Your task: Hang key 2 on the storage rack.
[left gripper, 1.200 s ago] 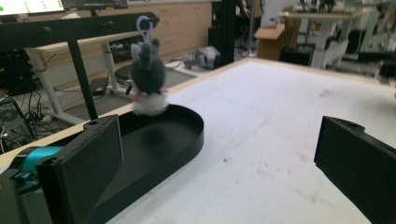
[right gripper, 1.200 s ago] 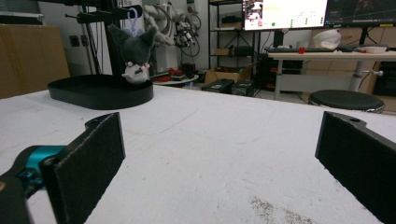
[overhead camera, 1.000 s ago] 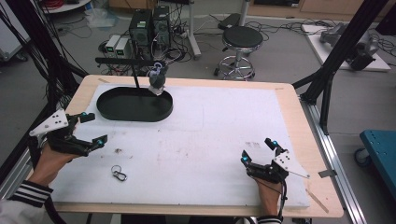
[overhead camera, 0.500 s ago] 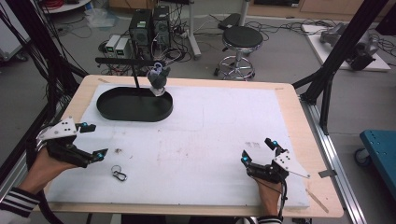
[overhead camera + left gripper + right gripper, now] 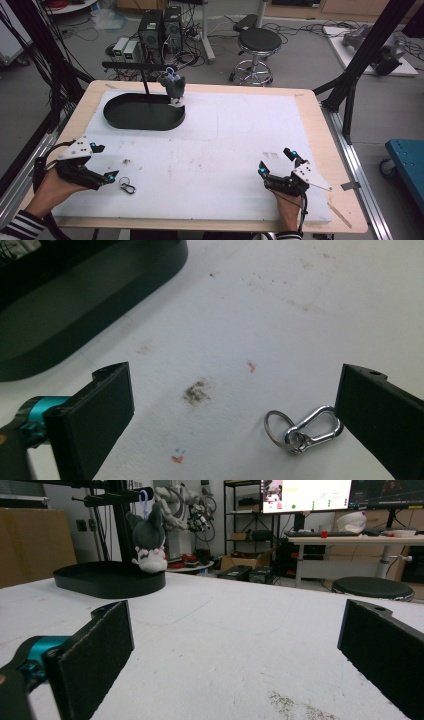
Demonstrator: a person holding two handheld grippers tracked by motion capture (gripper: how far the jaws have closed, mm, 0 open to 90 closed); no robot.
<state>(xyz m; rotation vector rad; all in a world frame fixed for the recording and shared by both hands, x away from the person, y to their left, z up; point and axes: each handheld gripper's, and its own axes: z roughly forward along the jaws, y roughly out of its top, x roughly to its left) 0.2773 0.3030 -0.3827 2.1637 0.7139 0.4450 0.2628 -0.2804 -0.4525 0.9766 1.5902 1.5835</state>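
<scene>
The left gripper (image 5: 97, 162) hangs low over the near left part of the desk (image 5: 320, 130), held in the person's left hand (image 5: 52, 187), whose striped sleeve (image 5: 20, 227) comes in at the bottom corner. Its jaws stand wide apart and hold nothing. In the left gripper view the same gripper (image 5: 232, 415) looks down on a small metal clip (image 5: 312, 429) with a key ring (image 5: 275, 426) hooked to it. The clip lies flat on the white mat (image 5: 300, 315), and its rounded end sits just beside the inner face of the jaw at the right of that view; whether they touch I cannot tell. The ring lies between the two jaws, nearer that same jaw. From above, the clip (image 5: 128, 187) lies just beside the gripper's near jaw tip.

A dark smudge (image 5: 196, 391) marks the mat between the jaws, farther off than the clip. The black oval tray (image 5: 142, 112) sits at the far left of the mat, well apart from the clip, and a grey and white plush toy (image 5: 173, 87) hangs from a black stand (image 5: 135, 66) over the tray's right end.

The right gripper (image 5: 278, 163) rests low at the near right of the mat in the right hand (image 5: 287, 207), well apart from the clip. Its jaws are also spread wide with nothing between them. The right gripper view looks across the bare mat (image 5: 225, 630) toward the tray (image 5: 107, 582) and the toy (image 5: 148, 542).
</scene>
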